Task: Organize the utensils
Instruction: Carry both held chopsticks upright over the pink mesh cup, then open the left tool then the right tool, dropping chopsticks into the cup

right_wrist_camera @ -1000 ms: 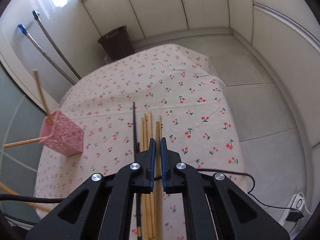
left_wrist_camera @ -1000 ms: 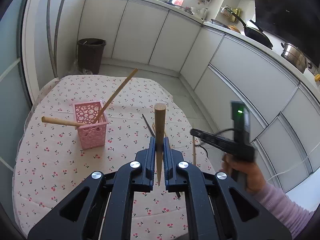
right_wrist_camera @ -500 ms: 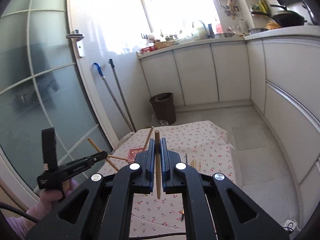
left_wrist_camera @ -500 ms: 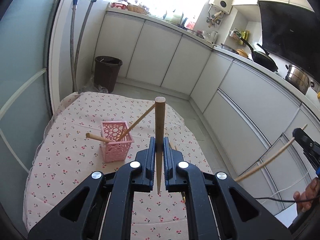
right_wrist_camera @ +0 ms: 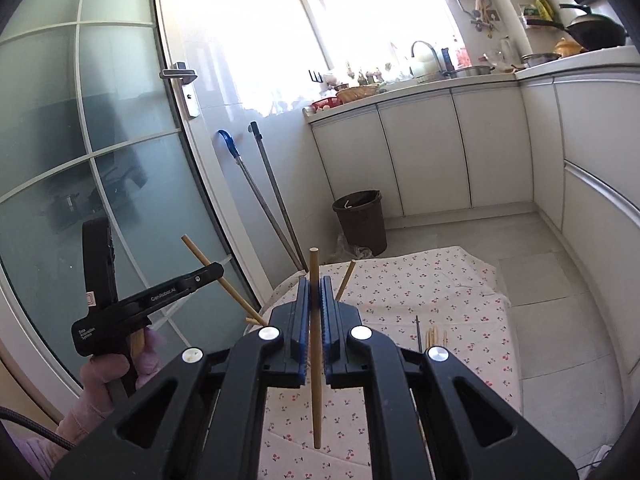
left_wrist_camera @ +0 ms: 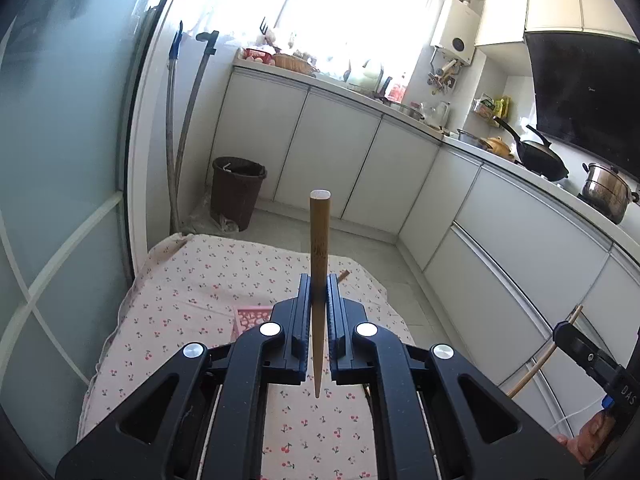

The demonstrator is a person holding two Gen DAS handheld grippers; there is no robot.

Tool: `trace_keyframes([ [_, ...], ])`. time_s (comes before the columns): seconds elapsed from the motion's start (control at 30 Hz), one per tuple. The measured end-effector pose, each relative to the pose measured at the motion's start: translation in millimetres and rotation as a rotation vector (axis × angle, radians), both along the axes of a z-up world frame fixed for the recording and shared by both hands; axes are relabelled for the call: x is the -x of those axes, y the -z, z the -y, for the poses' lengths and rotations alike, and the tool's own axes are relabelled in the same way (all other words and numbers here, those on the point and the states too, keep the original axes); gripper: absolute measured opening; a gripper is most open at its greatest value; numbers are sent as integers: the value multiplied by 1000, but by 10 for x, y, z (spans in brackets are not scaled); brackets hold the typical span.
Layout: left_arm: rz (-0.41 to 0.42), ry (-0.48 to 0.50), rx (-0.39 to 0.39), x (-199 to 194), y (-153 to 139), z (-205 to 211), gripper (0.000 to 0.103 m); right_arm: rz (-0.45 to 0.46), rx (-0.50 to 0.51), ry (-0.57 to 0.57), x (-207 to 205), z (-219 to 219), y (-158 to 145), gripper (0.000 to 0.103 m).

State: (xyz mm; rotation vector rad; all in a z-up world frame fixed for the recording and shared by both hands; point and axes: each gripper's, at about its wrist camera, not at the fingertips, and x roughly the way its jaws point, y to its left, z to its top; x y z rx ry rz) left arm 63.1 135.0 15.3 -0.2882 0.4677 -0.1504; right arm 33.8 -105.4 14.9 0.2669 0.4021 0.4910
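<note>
Cherry-print counter (right_wrist_camera: 452,304) lies open at its middle; loose chopsticks (right_wrist_camera: 434,336) and pink basket (left_wrist_camera: 252,316) interrupt it.

Daylight is flooding both views from the kitchen window (left_wrist_camera: 360,12)

The window is blowing out to pure white, its glare spilling over the counter items beneath it and washing the wall (right_wrist_camera: 240,60) left of it. Away from the window, the cabinets (left_wrist_camera: 328,160) are staying evenly lit and sharp. Fisheye distortion is bending the straight lines of the cabinets and glass door (right_wrist_camera: 80,140), and dark vignetting is closing in at every corner.
</note>
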Motion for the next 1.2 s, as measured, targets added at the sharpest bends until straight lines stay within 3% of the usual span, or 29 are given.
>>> trace_keyframes([
  [0.3,59,-138,-63,-457,-223,-84,7,-7,-97,28,-733,-199,-47,5],
  [0.6,18,-200,-80,-945,90,-88,8,-25,-106,97,-1185,-404,43,5],
  [0.63,-6,-191,-83,-1003,156,-77,9,-25,-108,104,-1223,-421,46,5],
  [0.67,-42,-196,-86,-1045,227,-80,17,-28,-112,105,-1261,-435,50,5],
  [0.7,-67,-212,-74,-1046,268,-104,26,-30,-117,108,-1288,-448,53,5],
  [0.77,-57,-225,-30,-944,229,-171,28,-25,-115,112,-1319,-483,43,5],
  [0.97,82,-288,8,-408,-91,-344,45,2,-91,132,-1382,-651,0,5],
  [1.2,54,-303,27,-345,-60,-485,46,20,-63,186,-1572,-860,25,5],
])
